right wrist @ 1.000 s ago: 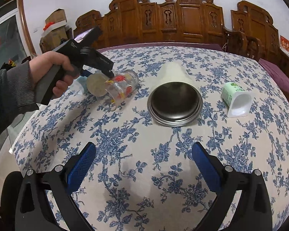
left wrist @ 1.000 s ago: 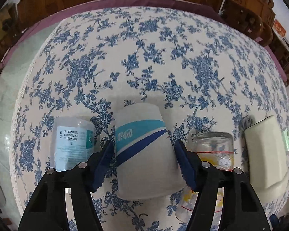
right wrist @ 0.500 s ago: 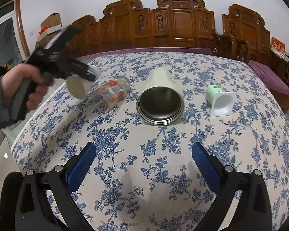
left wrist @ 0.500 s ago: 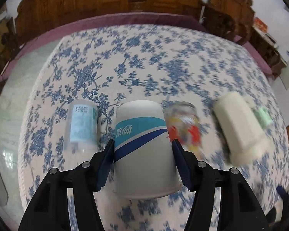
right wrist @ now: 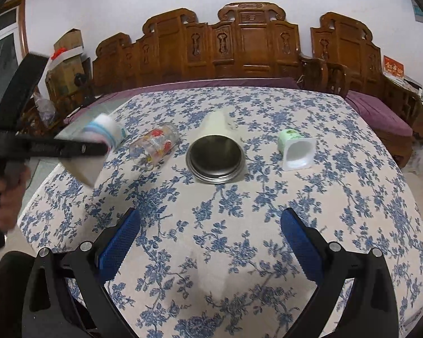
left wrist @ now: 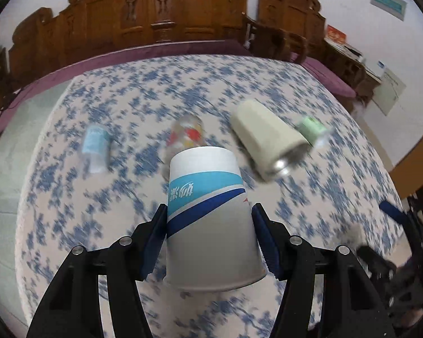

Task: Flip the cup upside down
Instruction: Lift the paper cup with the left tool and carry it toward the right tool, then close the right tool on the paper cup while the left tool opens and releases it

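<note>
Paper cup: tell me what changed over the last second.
The left gripper, shut on the paper cup throughout, has lifted it off the table and swung it, so its closed base points away from the camera. The right gripper stayed open and idle; the glass cup, metal-lined cup and yogurt cup lie where they were.

— Position of items on the table [right wrist: 338, 197]?
— From the right wrist view: a metal cup [right wrist: 215, 155] lies on its side at centre, mouth toward the camera. A glass [right wrist: 155, 145] lies just left of it, a yogurt pot [right wrist: 297, 149] well to its right.
— And the paper cup [left wrist: 211, 225]?
— Off the table, between the left gripper [left wrist: 208, 236] fingers, at the table's left side. A bottle [left wrist: 94, 148] lies beyond it.
</note>
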Tool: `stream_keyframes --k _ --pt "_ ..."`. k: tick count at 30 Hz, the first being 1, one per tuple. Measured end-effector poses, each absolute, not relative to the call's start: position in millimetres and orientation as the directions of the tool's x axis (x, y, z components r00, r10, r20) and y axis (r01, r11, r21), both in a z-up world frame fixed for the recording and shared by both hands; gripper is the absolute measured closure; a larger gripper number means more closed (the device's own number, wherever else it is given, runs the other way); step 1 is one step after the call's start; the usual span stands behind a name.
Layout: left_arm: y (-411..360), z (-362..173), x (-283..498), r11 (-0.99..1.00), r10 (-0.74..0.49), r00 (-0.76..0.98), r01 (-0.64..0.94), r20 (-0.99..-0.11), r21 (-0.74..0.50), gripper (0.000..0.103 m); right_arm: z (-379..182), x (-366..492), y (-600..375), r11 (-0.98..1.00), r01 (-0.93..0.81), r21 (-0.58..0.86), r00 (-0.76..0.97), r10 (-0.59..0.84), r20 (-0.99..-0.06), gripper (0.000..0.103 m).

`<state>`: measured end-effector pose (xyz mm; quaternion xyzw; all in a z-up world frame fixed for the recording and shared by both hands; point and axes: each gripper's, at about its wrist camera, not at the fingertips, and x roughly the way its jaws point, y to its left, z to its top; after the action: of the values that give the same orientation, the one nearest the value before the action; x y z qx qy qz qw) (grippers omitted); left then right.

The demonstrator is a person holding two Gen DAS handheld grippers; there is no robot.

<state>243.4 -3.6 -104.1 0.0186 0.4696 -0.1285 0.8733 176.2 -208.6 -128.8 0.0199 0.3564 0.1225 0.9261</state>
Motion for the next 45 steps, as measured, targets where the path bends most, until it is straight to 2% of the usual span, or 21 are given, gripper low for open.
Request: stream_keyframes --k 11,20,23,25,27,33,38,41,45 --pt "-63 -159 205 0.935 -0.273 0.455 0.332 -0.848 -0.123 0.046 -142 162 -233 0.982 -0.154 0.112 0.712 0.189 -0.676 0.003" --pt "-79 -182 204 0.934 -0.279 0.429 0.330 -0.859 -0.139 0.044 -150 159 -251 0.990 -0.112 0.088 0.703 0.142 -0.697 0.003" --pt "-75 -179 202 0.934 -0.289 0.441 0.324 -0.850 -0.149 0.033 -150 160 -251 0.990 -0.108 0.085 0.703 0.137 -0.698 0.003" --pt "-71 -175 201 0.937 -0.288 0.455 0.316 -0.843 -0.150 0.032 -149 161 -249 0.990 -0.114 0.077 0.702 0.135 -0.699 0.003" --pt "-63 -169 197 0.942 -0.282 0.477 0.302 -0.833 -0.146 0.024 -147 162 -244 0.990 -0.124 0.071 0.702 0.138 -0.699 0.003" --pt "-30 -147 179 0.968 -0.211 0.590 0.236 -0.779 -0.084 0.009 -141 167 -222 0.982 -0.173 0.071 0.688 0.172 -0.705 0.003" --pt "6 -132 166 0.982 -0.157 0.674 0.181 -0.722 -0.045 0.008 -139 178 -199 0.971 -0.218 0.101 0.654 0.222 -0.723 0.003" --pt "23 -132 164 0.989 -0.118 0.696 0.147 -0.709 -0.021 0.008 -142 186 -184 0.958 -0.253 0.132 0.607 0.264 -0.750 0.010" --pt "43 -137 168 0.994 -0.088 0.695 0.104 -0.713 -0.022 0.008 -153 204 -165 0.940 -0.277 0.199 0.507 0.319 -0.801 0.014"
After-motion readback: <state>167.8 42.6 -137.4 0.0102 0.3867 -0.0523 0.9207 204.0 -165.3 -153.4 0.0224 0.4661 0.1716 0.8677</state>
